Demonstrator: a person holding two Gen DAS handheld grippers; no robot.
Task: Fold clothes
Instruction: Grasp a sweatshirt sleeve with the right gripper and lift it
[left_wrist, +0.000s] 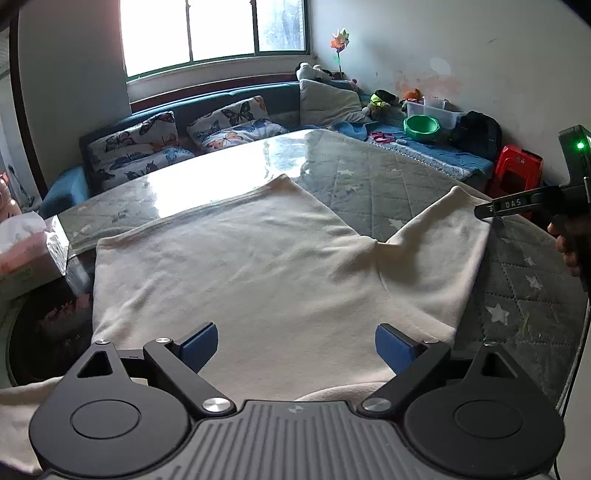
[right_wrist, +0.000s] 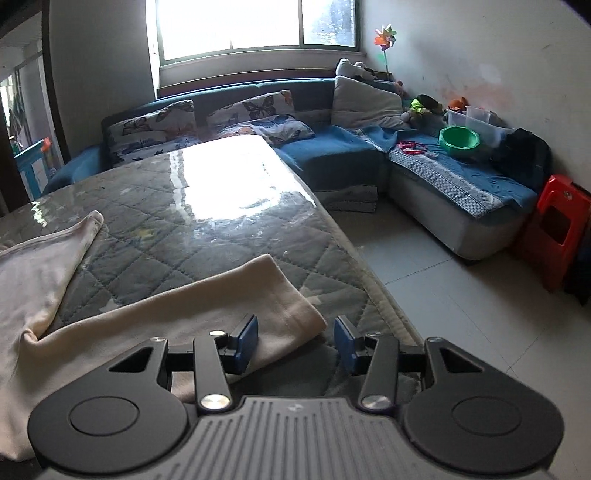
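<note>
Cream trousers (left_wrist: 236, 266) spread flat, legs forking toward upper frame; right gripper (right_wrist: 295, 341) half-open, empty, at nearer leg's cuff (right_wrist: 295, 306); left gripper (left_wrist: 295, 347) wide open, empty, over waist.

The garment (left_wrist: 258, 266) lies spread on the table (left_wrist: 388, 177), filling the centre and lower part of the left wrist view. Behind the table, across the upper frame, stands the sofa (left_wrist: 207, 107) with cushions (left_wrist: 136, 144) on it; a tissue box (left_wrist: 26, 251) sits at the left edge.
</note>
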